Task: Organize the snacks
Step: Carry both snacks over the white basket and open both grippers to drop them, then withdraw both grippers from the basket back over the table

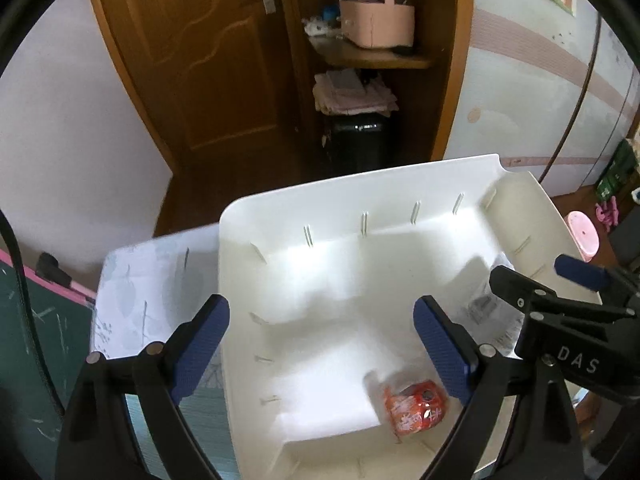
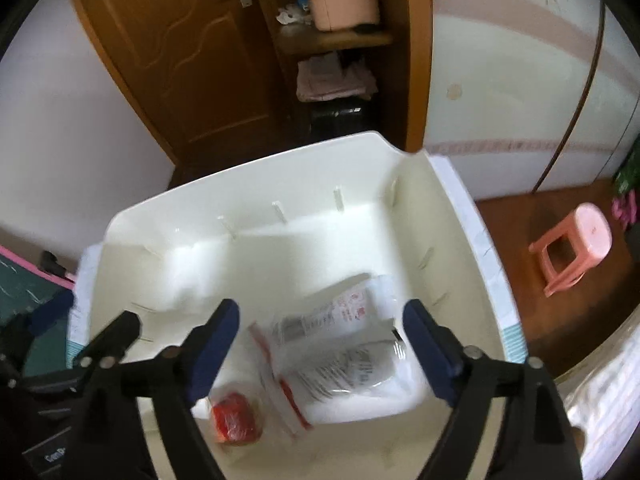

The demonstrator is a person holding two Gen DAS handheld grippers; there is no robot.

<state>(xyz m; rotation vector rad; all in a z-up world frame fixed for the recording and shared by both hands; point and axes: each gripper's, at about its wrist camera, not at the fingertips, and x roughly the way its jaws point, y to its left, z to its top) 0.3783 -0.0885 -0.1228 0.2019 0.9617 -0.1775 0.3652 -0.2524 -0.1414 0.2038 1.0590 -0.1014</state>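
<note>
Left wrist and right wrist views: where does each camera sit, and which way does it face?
Left wrist: on the left gripper, looking down into the white bin; own open fingers show, right gripper at the right edge.
Right wrist: on the right gripper, above the same bin, over clear snack bags; open fingers show.
Shared: bin, red snack pack, wooden door, pink stool.

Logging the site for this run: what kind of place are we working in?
Most likely a room in a home: a wooden door, open shelves with folded cloths, a pink plastic stool. Both grippers hover open above a white bin.
</note>
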